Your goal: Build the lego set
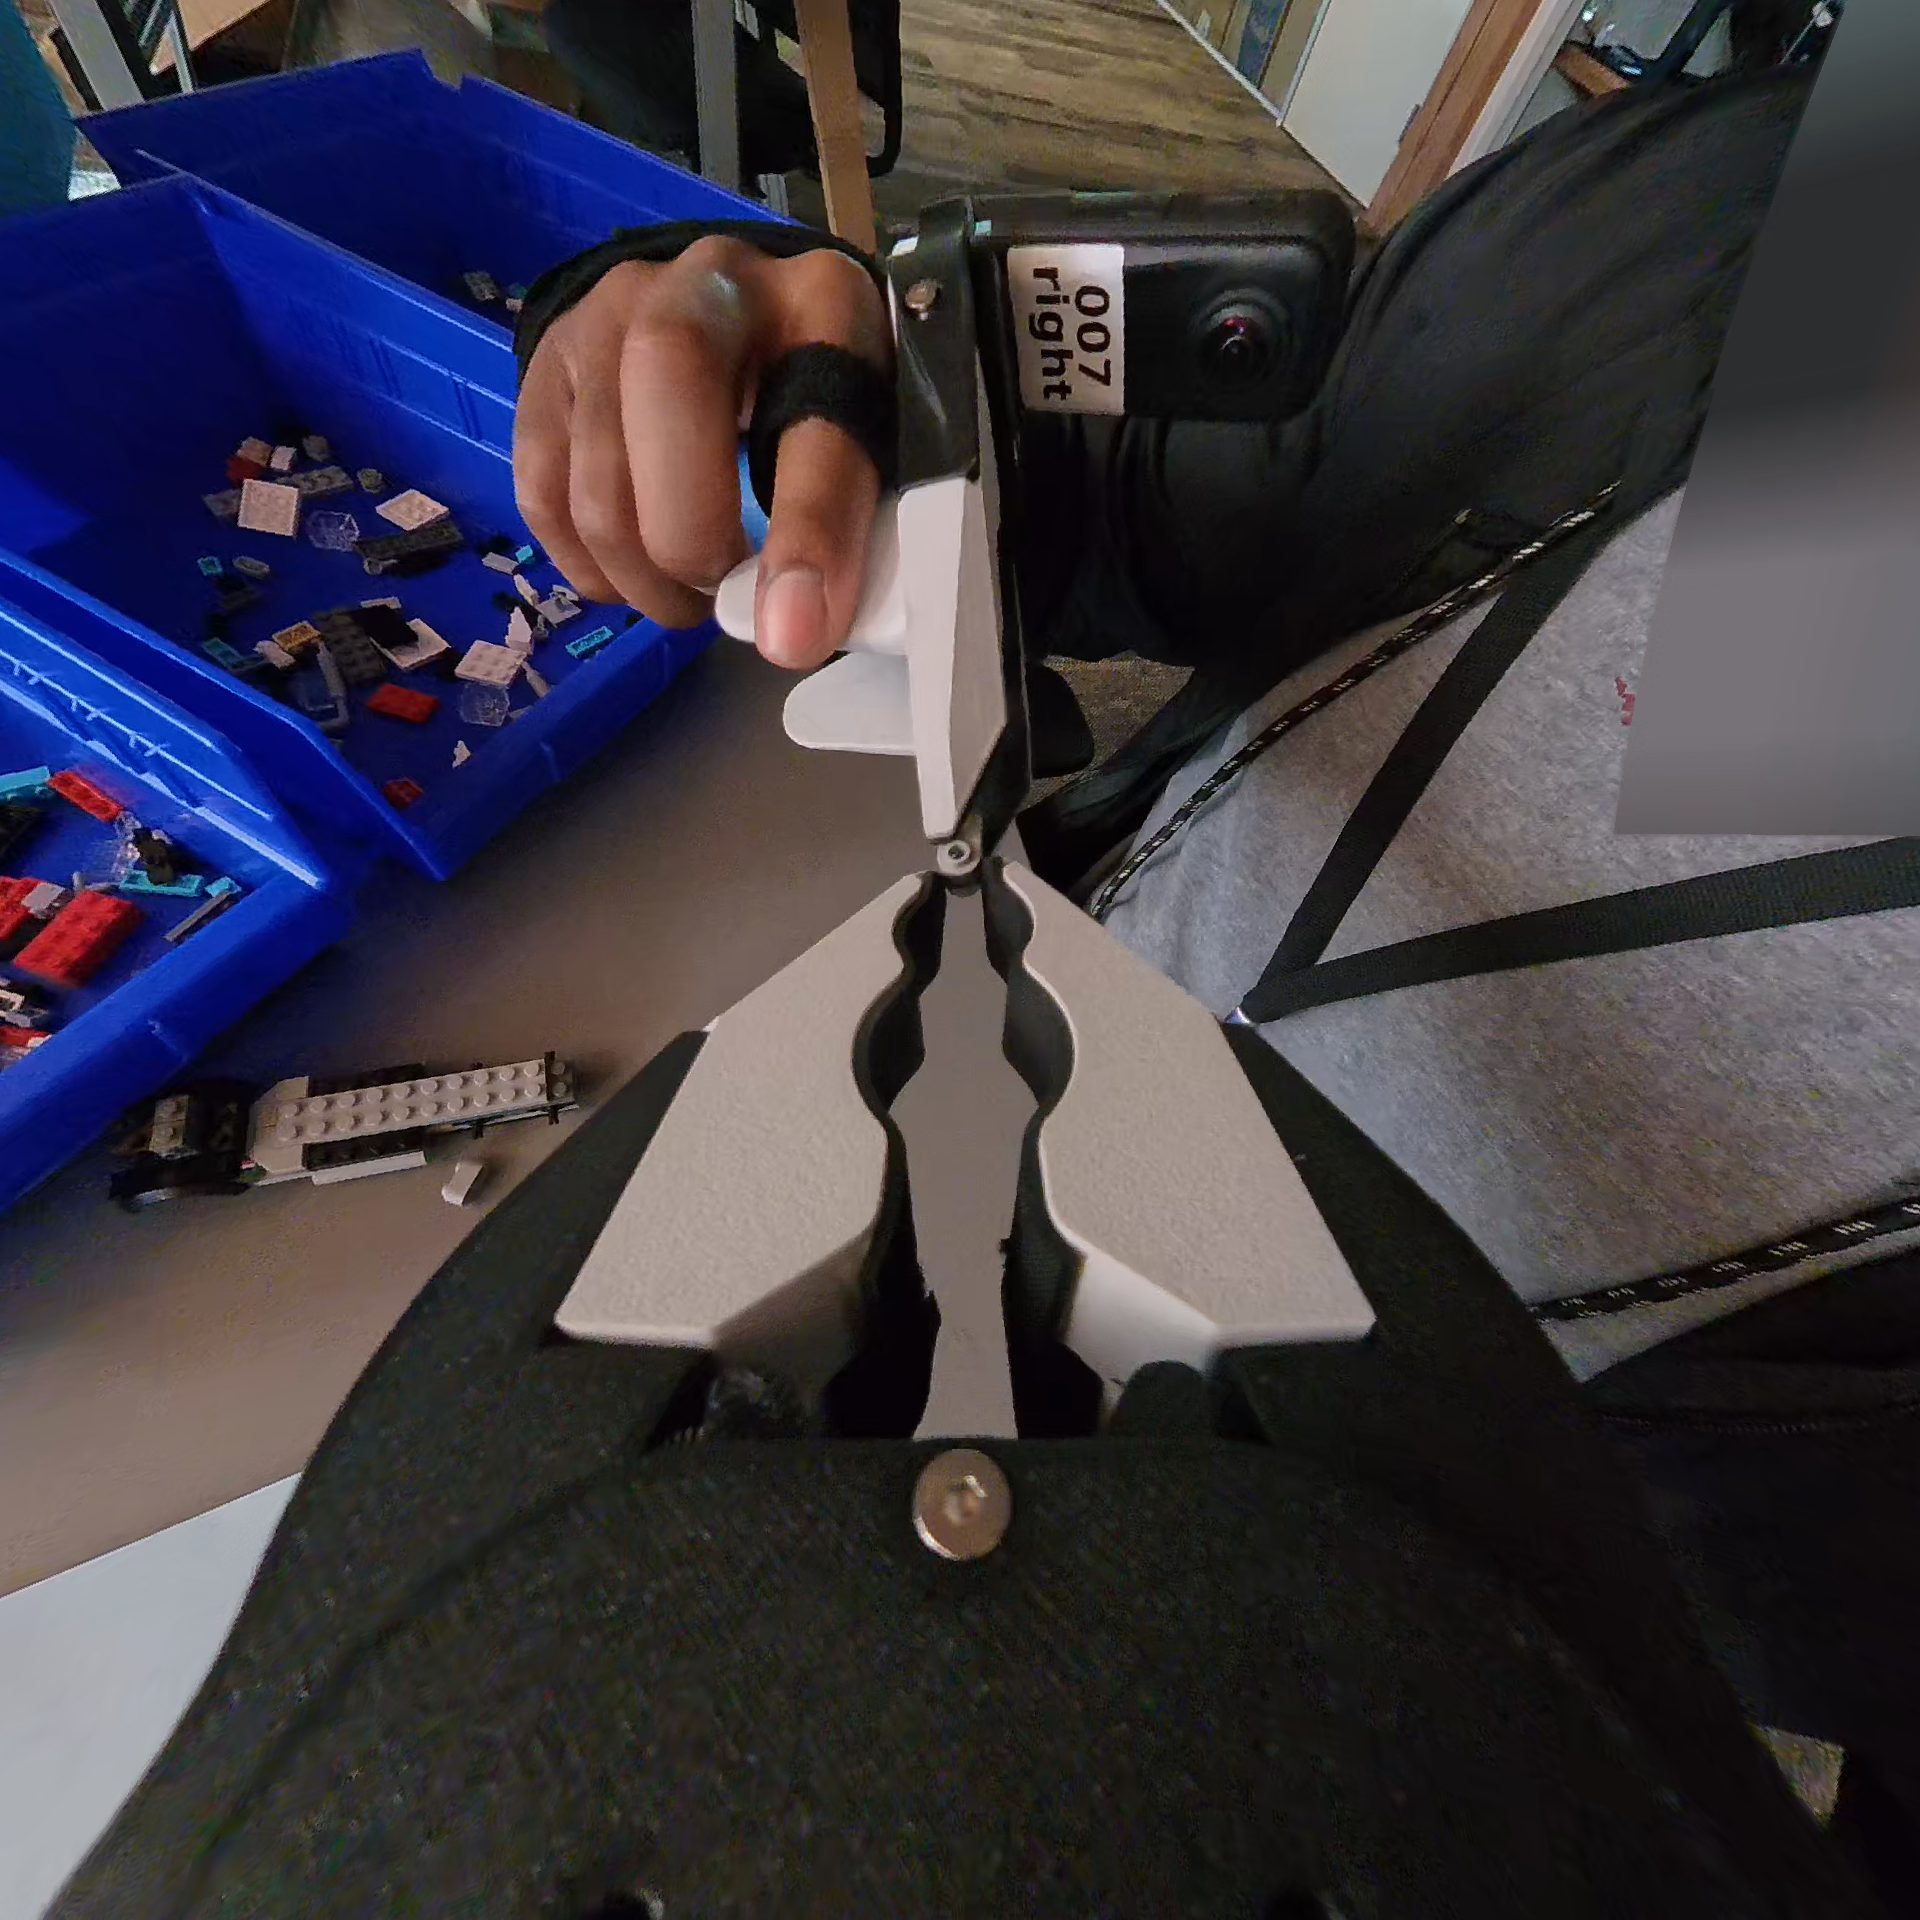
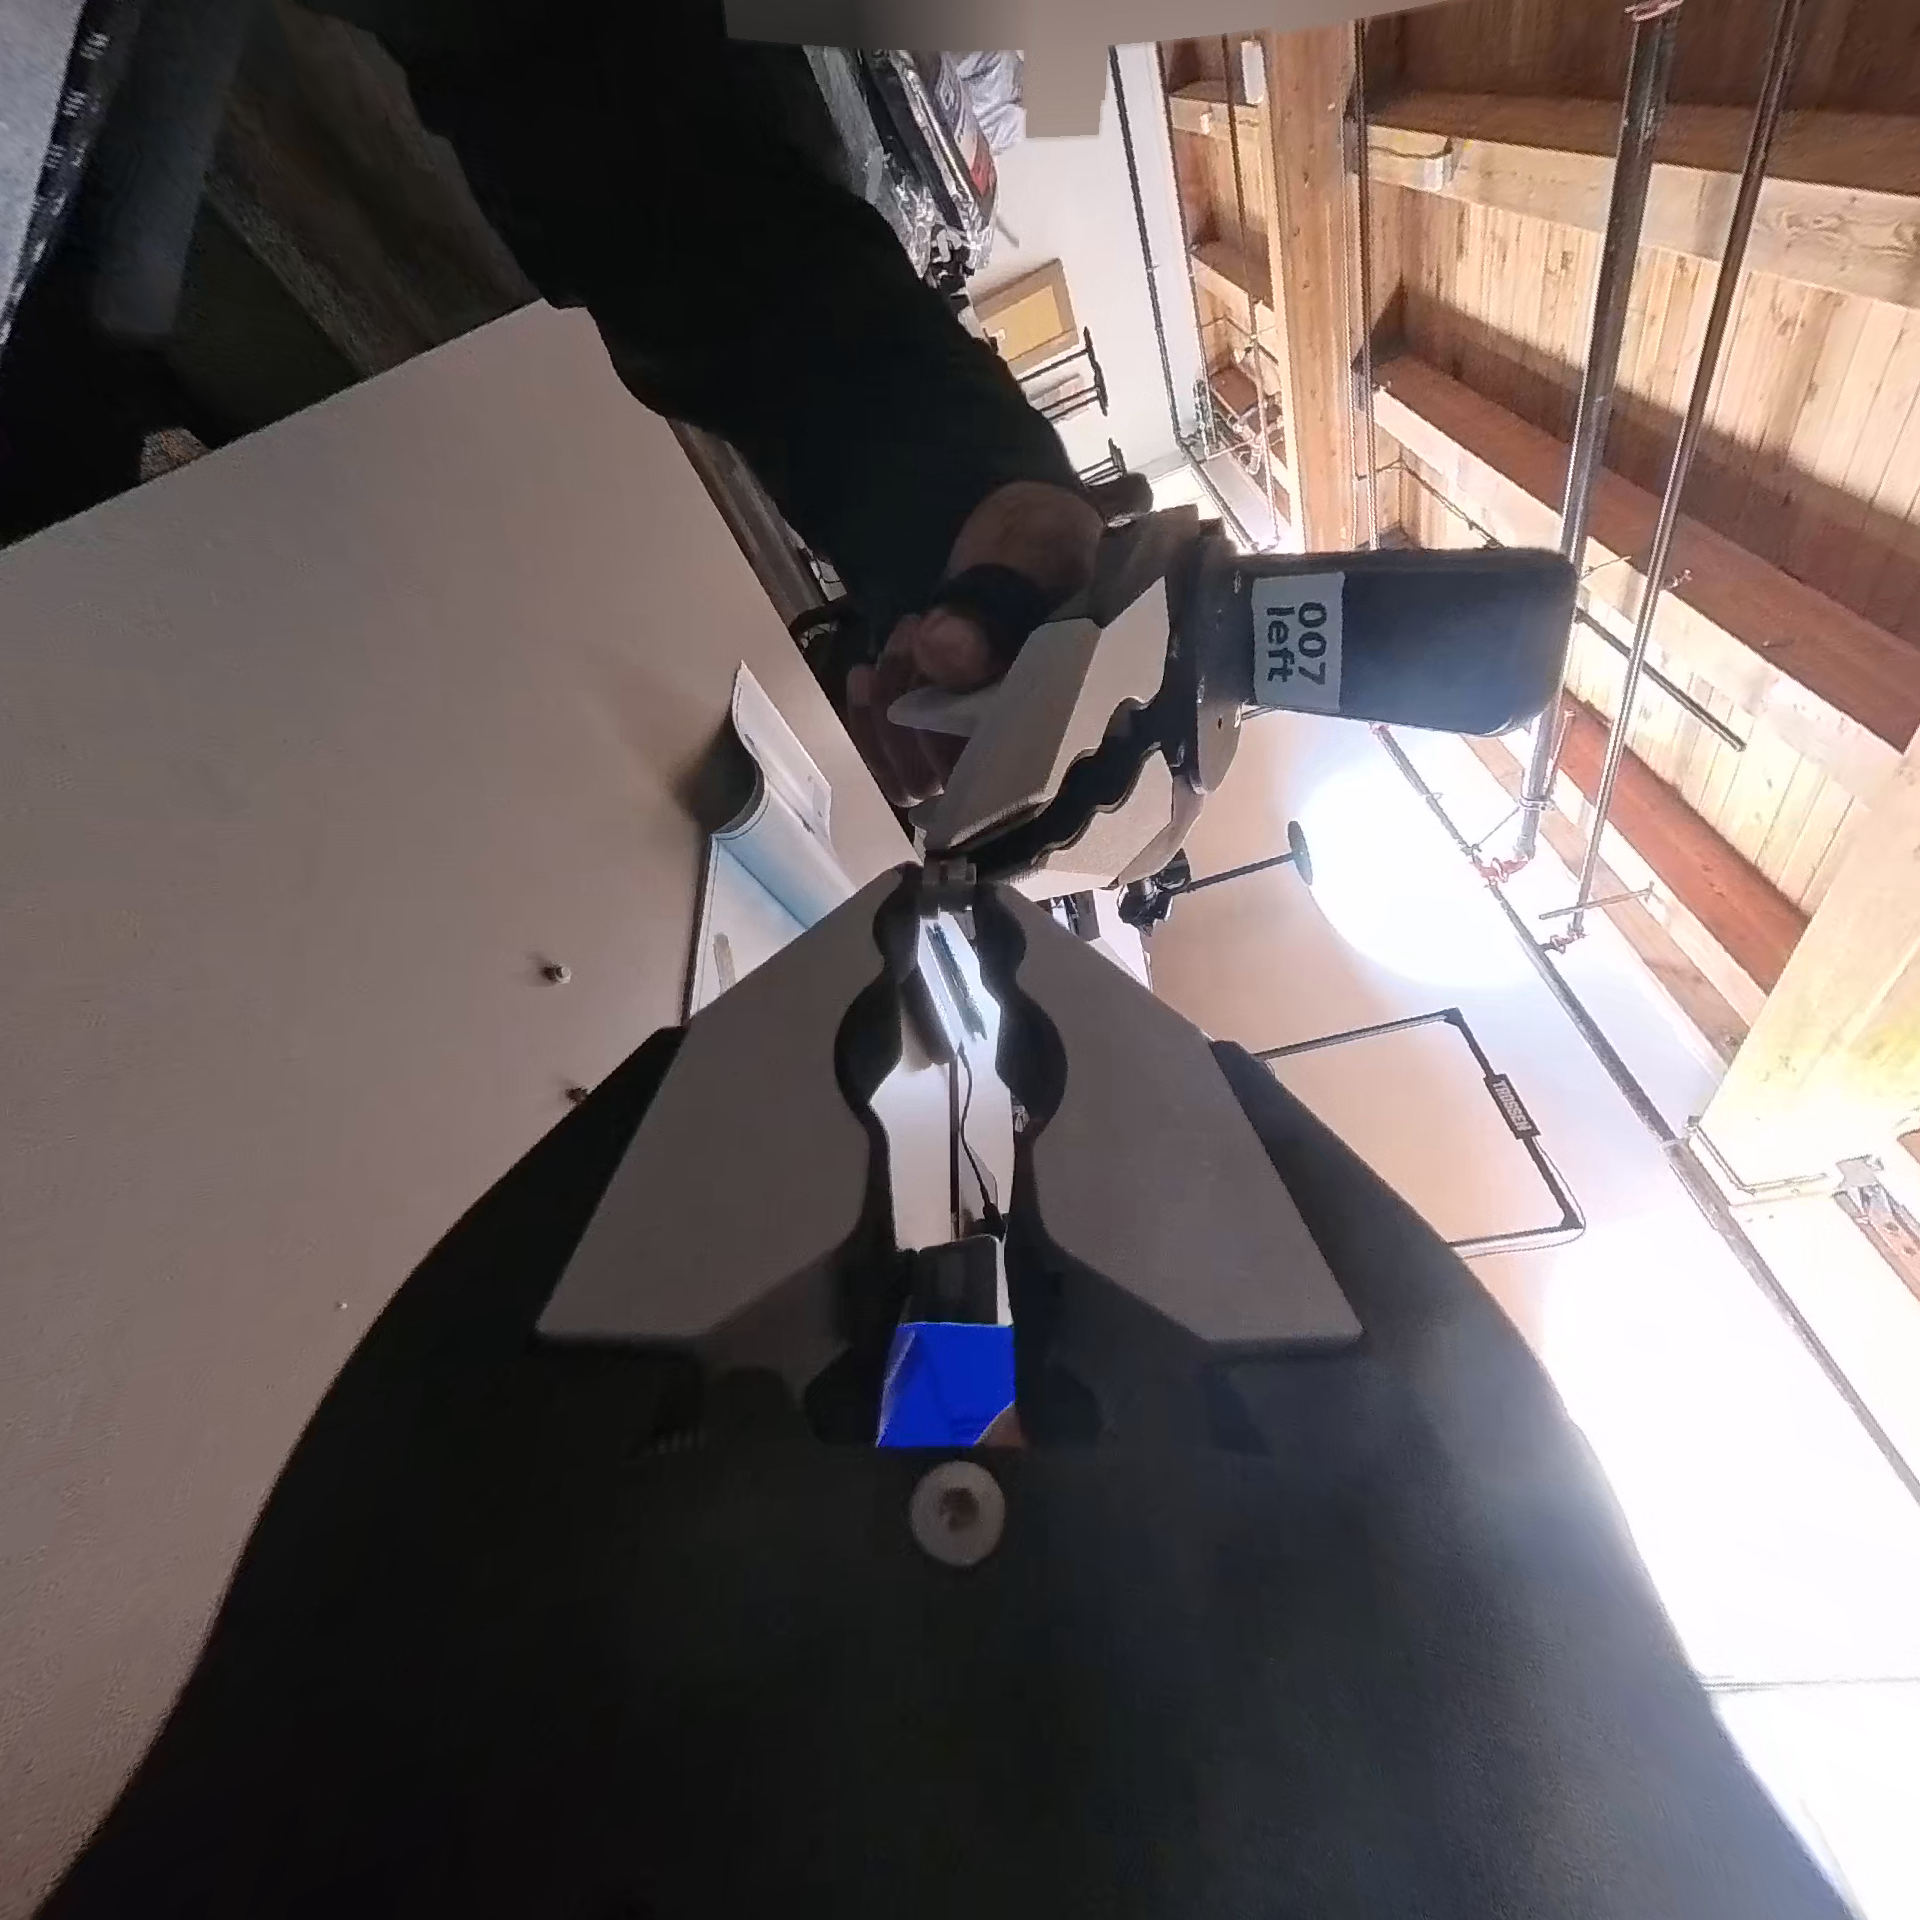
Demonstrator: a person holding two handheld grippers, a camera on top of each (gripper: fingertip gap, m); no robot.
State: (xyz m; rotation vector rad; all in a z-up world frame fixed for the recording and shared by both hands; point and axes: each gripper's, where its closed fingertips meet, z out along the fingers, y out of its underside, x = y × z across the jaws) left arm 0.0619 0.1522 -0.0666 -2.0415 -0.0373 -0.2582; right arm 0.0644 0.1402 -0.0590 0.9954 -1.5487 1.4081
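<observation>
My left gripper [image 1: 961, 883] and my right gripper [image 2: 945, 883] meet tip to tip above the table's edge. Both sets of jaws are closed at the tips on a small grey lego piece [image 1: 956, 856], which also shows in the right wrist view [image 2: 945, 871]. In the left wrist view, the right gripper [image 1: 966, 831] comes down from above, held by a hand [image 1: 665, 436]. In the right wrist view, the left gripper [image 2: 971, 836] points in from above. A partly built grey, white and black lego model [image 1: 353, 1122] lies on the table [image 1: 623, 935] to the left, apart from both grippers.
Blue bins [image 1: 343, 301] with several loose lego pieces stand at the left, the nearest [image 1: 156, 1029] close to the model. A small loose grey piece [image 1: 462, 1182] lies by the model. The person's lap and black straps [image 1: 1455, 1039] are at the right, past the table edge. Both grippers' tips are close together, under 4 cm apart. Both grippers' tips are roughly 25 centimeters from the small loose grey piece [image 1: 462, 1182].
</observation>
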